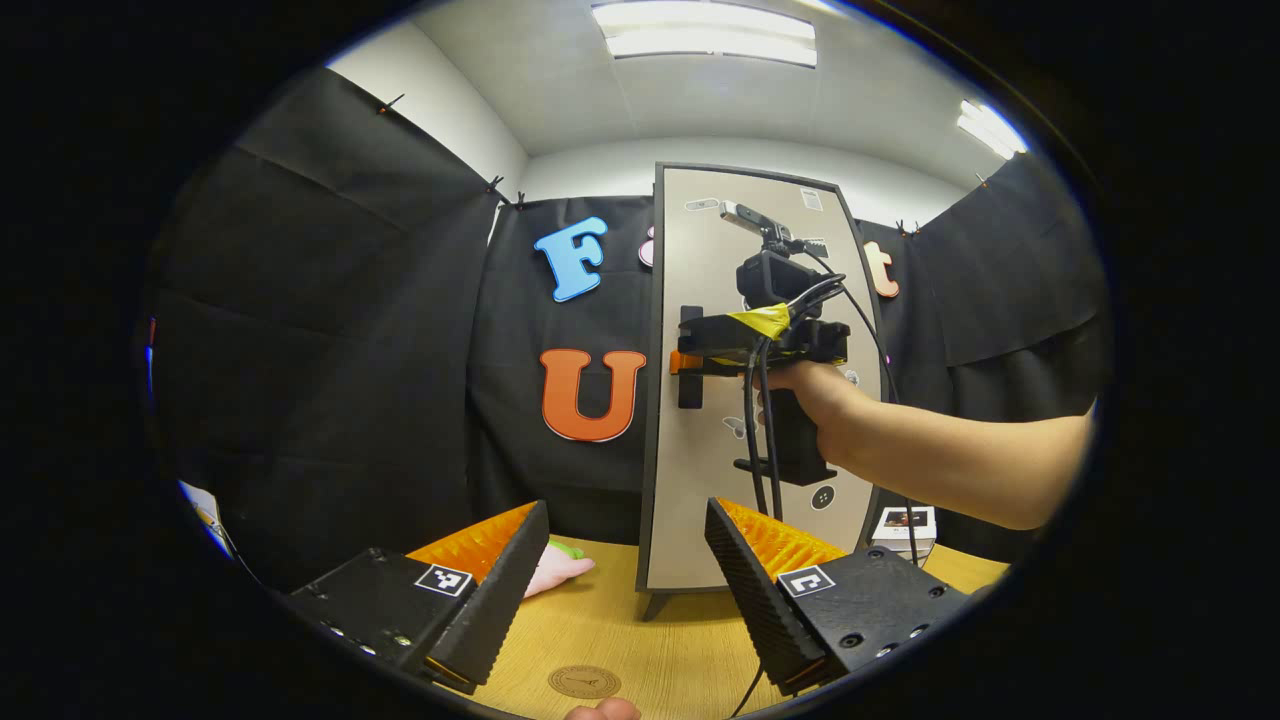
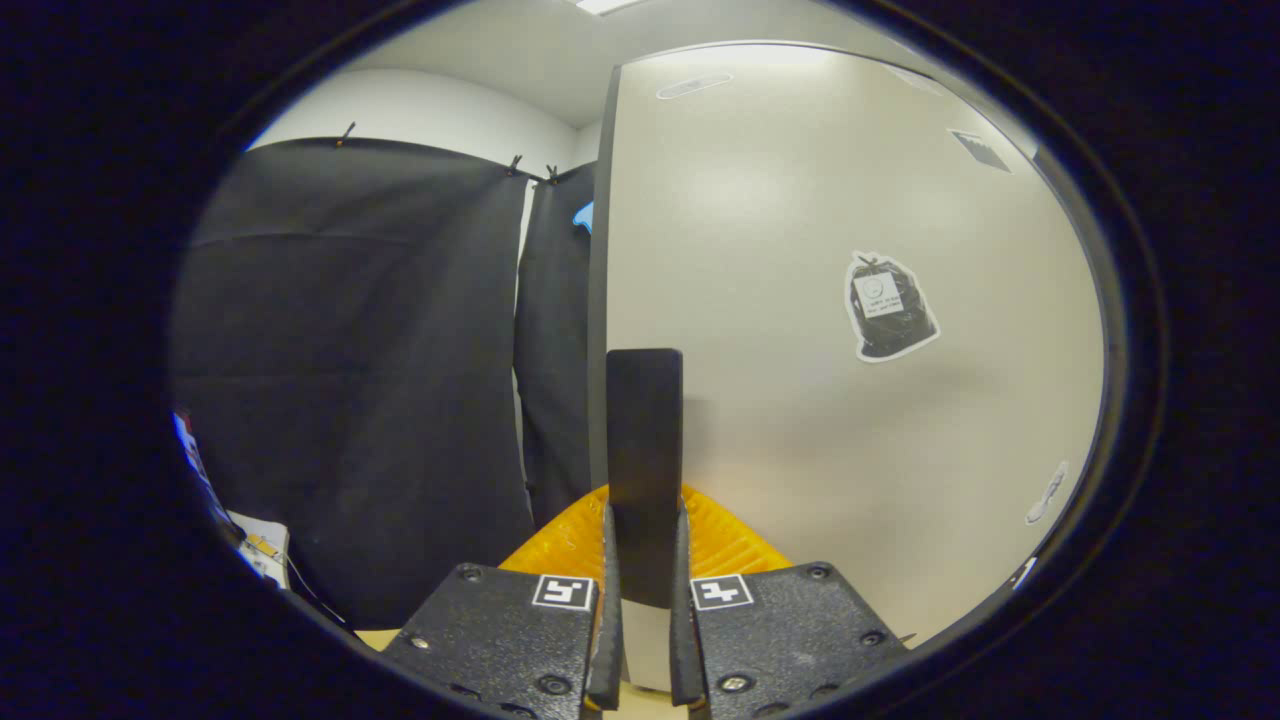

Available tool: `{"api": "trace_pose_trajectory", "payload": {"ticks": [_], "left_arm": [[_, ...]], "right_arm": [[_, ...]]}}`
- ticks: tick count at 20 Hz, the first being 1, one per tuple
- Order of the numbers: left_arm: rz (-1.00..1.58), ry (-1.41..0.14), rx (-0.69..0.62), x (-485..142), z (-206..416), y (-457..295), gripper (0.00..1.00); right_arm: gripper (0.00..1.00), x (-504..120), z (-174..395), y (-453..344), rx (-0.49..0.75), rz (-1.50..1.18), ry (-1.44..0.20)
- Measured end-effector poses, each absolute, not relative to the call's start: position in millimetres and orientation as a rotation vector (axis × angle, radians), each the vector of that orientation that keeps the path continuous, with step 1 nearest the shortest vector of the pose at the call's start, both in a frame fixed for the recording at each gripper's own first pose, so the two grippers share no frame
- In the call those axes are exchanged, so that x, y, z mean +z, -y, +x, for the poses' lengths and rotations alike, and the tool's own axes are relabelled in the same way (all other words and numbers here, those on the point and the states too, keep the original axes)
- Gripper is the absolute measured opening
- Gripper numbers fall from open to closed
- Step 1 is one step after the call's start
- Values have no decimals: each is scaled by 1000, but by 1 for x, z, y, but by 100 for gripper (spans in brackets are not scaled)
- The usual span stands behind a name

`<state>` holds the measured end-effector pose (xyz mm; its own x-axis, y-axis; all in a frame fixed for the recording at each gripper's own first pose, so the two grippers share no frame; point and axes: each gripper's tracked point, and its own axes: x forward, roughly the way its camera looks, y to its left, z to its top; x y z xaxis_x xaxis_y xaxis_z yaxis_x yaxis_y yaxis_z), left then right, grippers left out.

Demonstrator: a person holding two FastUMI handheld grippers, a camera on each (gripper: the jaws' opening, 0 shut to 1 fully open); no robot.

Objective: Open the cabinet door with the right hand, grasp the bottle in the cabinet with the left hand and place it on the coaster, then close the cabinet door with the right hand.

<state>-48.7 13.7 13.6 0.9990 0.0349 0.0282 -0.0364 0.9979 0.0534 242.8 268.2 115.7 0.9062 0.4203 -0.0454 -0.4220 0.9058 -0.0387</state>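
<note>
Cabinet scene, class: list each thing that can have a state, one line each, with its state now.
Cabinet door: shut.
Door handle: clamped by the right hand-held gripper.
Left hand-held gripper: open, empty.
Coaster: bare, no bottle on it.

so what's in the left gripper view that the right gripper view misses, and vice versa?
Left gripper view: the wooden table, the round coaster, a pink object, the person's hand on the right gripper, and the open left gripper.

Right gripper view: the right gripper clamped on the door handle close up.

Both: the closed cabinet door and its handle.
</note>
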Motion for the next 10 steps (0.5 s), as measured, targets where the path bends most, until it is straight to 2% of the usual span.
{"api": "trace_pose_trajectory", "payload": {"ticks": [10], "left_arm": [[51,26,20,13,-47,-13,95]], "right_arm": [[22,124,200,-266,503,-39,-10]]}}
